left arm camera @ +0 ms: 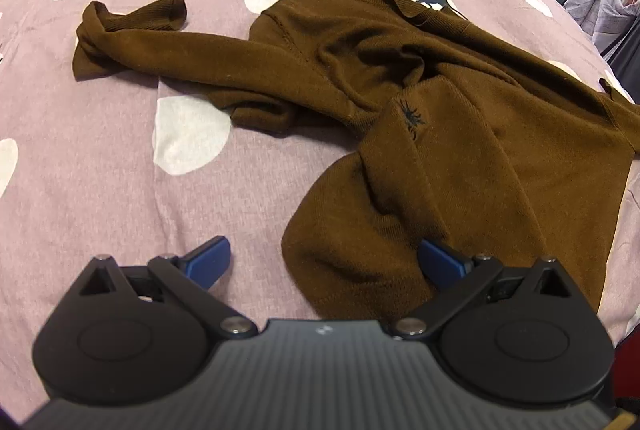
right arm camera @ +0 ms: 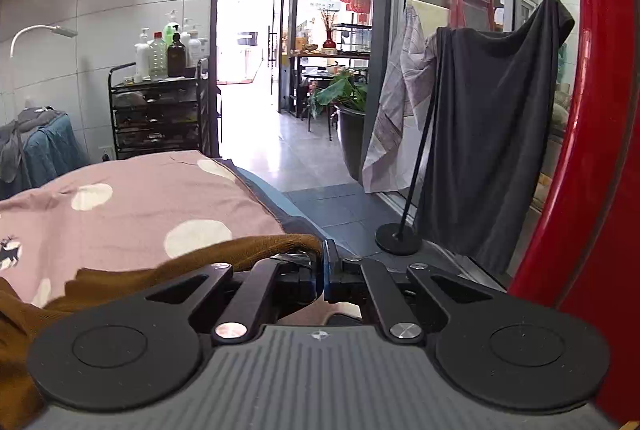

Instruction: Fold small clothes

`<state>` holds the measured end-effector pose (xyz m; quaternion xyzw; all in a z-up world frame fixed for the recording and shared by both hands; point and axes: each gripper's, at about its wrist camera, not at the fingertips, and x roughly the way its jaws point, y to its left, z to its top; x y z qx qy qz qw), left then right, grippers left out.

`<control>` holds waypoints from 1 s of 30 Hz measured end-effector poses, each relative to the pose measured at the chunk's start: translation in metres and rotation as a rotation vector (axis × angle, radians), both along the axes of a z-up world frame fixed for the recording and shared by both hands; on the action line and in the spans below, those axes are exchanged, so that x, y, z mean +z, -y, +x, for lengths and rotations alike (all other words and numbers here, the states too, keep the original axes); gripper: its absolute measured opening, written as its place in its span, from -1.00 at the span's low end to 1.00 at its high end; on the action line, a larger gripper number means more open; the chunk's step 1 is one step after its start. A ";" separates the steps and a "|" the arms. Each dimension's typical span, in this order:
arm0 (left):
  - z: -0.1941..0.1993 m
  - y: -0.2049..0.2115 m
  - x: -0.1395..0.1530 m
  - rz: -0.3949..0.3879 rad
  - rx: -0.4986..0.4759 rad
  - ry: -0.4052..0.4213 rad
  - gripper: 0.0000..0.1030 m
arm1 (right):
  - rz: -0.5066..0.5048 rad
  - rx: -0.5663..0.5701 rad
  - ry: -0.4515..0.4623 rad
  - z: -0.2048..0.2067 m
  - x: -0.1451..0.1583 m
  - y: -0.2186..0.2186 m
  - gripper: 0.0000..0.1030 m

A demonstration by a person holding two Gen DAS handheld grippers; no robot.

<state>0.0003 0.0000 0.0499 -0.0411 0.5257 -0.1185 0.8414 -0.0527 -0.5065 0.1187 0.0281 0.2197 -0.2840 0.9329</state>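
A small brown long-sleeved sweater (left arm camera: 440, 102) lies crumpled on a mauve bedspread (left arm camera: 120, 170) with white dots. One sleeve stretches out to the left, its cuff bunched at the far left. My left gripper (left arm camera: 324, 262) is open, its blue fingertips (left arm camera: 208, 262) spread around the sweater's near hem corner, the right pad resting on the cloth. In the right wrist view my right gripper (right arm camera: 322, 270) is shut on an edge of the brown sweater (right arm camera: 248, 250), lifted a little above the bedspread (right arm camera: 132, 198).
The bed's right edge drops to a tiled floor (right arm camera: 320, 206). A dark cloth hangs on a stand (right arm camera: 492, 134) by the glass, next to a red frame (right arm camera: 592, 110). A black cart with bottles (right arm camera: 160, 102) stands behind the bed.
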 end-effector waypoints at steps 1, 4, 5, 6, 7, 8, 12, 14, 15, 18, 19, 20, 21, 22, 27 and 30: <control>0.000 0.000 0.000 -0.001 -0.001 -0.003 0.99 | 0.005 -0.006 -0.009 0.001 -0.003 0.001 -0.95; -0.003 -0.001 -0.001 -0.012 0.001 -0.013 0.99 | 0.081 0.026 -0.046 0.010 -0.010 0.000 -0.76; -0.004 -0.001 -0.002 -0.015 0.004 -0.019 0.99 | 0.104 0.054 -0.033 0.009 -0.010 -0.004 -0.43; -0.005 -0.002 -0.002 -0.019 0.007 -0.025 0.99 | 0.107 0.074 -0.022 0.006 -0.007 -0.010 -0.24; -0.006 -0.003 -0.001 -0.025 0.009 -0.029 0.99 | 0.089 0.084 -0.016 0.004 -0.004 -0.018 0.28; -0.007 -0.004 -0.001 -0.034 0.010 -0.031 0.99 | 0.057 0.104 -0.010 0.001 0.001 -0.027 0.84; -0.011 -0.008 0.001 -0.061 0.014 -0.038 0.99 | -0.105 0.252 0.035 -0.016 0.021 -0.068 1.00; -0.014 -0.009 0.003 -0.076 0.011 -0.030 0.99 | -0.078 0.344 0.017 -0.019 0.026 -0.083 1.00; -0.015 -0.009 0.003 -0.081 0.006 -0.029 0.99 | -0.021 0.402 0.006 -0.020 0.027 -0.089 1.00; -0.018 -0.006 -0.001 -0.077 -0.020 -0.053 0.99 | 0.209 0.621 -0.091 -0.018 0.018 -0.109 1.00; -0.019 -0.004 -0.003 -0.071 -0.031 -0.062 0.99 | 0.269 0.677 -0.131 -0.017 0.011 -0.118 1.00; -0.021 -0.003 -0.004 -0.063 -0.038 -0.055 0.99 | 0.302 0.721 -0.163 -0.017 0.004 -0.127 1.00; -0.022 -0.002 -0.004 -0.060 -0.039 -0.045 0.99 | 0.306 0.753 -0.186 -0.018 -0.003 -0.139 1.00; -0.022 -0.002 -0.004 -0.063 -0.039 -0.042 0.99 | 0.281 0.771 -0.204 -0.019 -0.008 -0.149 1.00; -0.007 -0.005 0.004 -0.104 -0.015 -0.006 0.99 | 0.102 0.831 -0.202 -0.002 -0.008 -0.176 1.00; 0.015 -0.011 0.017 -0.091 0.027 0.051 0.99 | 0.074 0.839 -0.185 0.035 -0.001 -0.170 1.00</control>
